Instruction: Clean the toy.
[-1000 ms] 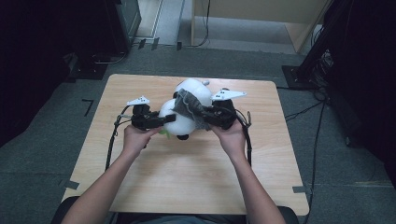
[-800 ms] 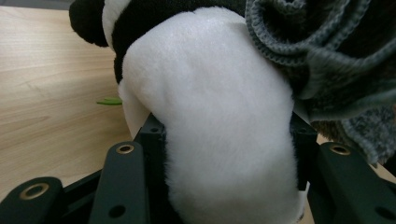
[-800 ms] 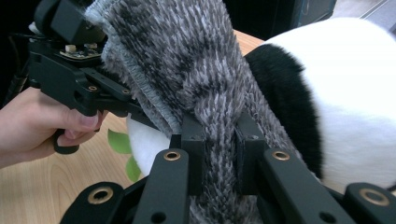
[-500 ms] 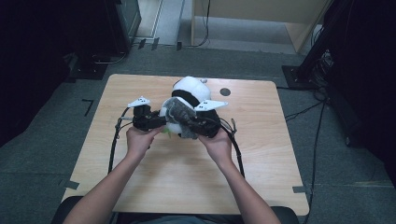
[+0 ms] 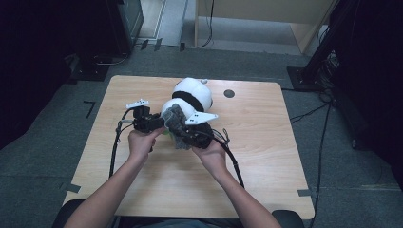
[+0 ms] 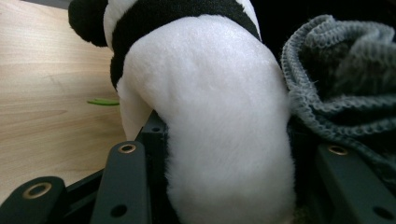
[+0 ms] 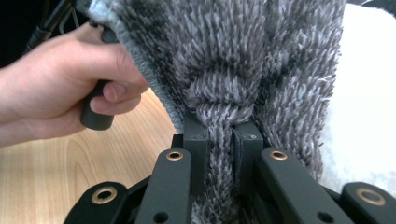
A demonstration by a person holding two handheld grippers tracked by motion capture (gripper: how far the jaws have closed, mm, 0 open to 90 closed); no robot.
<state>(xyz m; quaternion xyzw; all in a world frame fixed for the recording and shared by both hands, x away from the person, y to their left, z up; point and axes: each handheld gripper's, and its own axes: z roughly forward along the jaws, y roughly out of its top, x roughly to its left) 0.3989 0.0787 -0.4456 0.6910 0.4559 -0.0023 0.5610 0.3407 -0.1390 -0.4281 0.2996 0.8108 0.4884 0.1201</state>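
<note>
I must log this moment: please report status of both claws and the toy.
Left claw shut on panda plush. Right claw shut on grey fuzzy cloth, cloth against panda. Nothing in the way on table.

Lab: cabled floor (image 5: 328, 109), taped table (image 5: 266, 156)

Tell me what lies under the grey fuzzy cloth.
The grey fuzzy cloth, pinched in the right tool, drapes over the white lower body of the panda plush, which the left tool clamps. What the cloth covers beyond that stays hidden.
</note>
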